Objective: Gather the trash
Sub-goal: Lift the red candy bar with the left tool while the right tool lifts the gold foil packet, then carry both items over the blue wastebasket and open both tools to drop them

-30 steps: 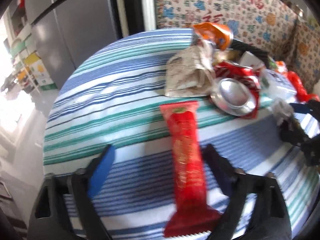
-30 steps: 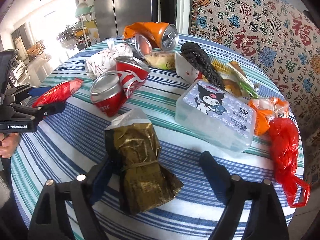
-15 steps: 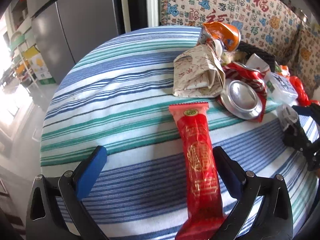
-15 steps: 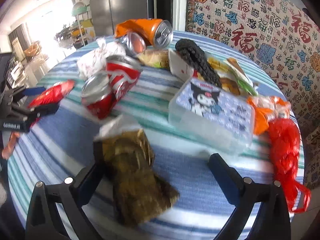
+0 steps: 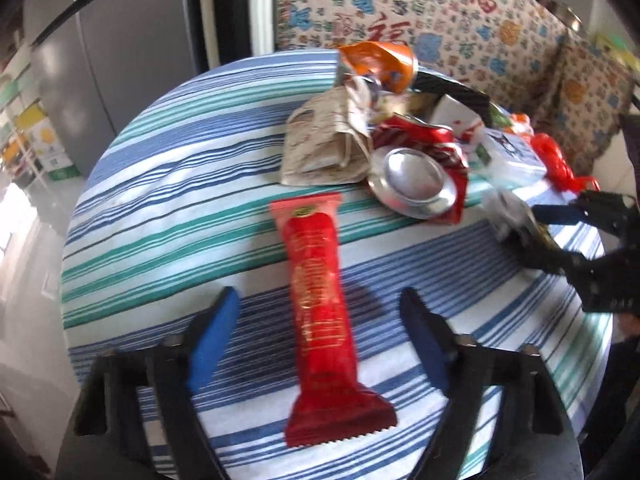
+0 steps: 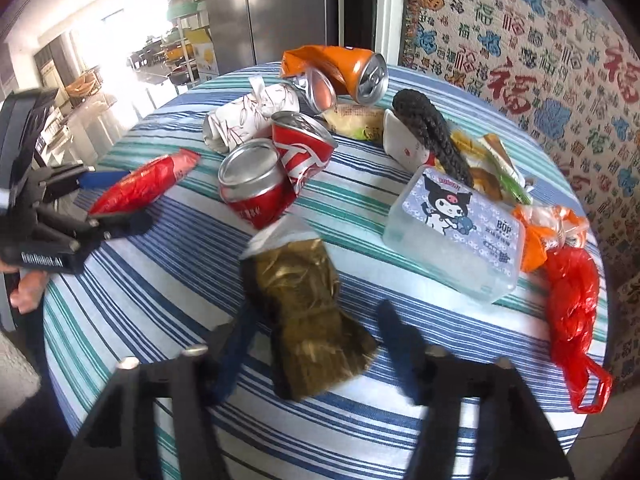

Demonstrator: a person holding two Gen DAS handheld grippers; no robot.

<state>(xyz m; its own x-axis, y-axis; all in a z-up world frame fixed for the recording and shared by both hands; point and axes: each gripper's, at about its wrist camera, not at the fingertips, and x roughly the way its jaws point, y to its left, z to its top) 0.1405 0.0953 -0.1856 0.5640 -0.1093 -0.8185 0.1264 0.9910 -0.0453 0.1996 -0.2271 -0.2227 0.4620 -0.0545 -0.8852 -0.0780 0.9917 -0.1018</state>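
Far left in the right wrist view there's the left gripper, with a bit of the person's hand under it. A long red snack wrapper lies flat on the striped tablecloth between its fingers. The jaws have just been closing in, but in the left wrist view there's a gap on both sides, so the blue pads aren't touching the wrapper yet.

Next over is the main pile: a crumpled paper wrapper, two crushed red cans leaning on each other, and a squashed orange can behind them at the far edge of the table.

Front and center is the right gripper, straddling a greenish-brown leaf-wrapped bundle with a scrap of clear plastic at its far end. Its jaws have just been closing too. The left finger looks right up against the bundle, the right finger sits a bit off it, and it's blurry, so I can't tell if it's really pinching.

Right of that is a clear plastic box with a cartoon sticker on the lid, a dark knobbly thing and some food scraps behind it, an orange bag, and a twisted red plastic bag at the table's right edge.
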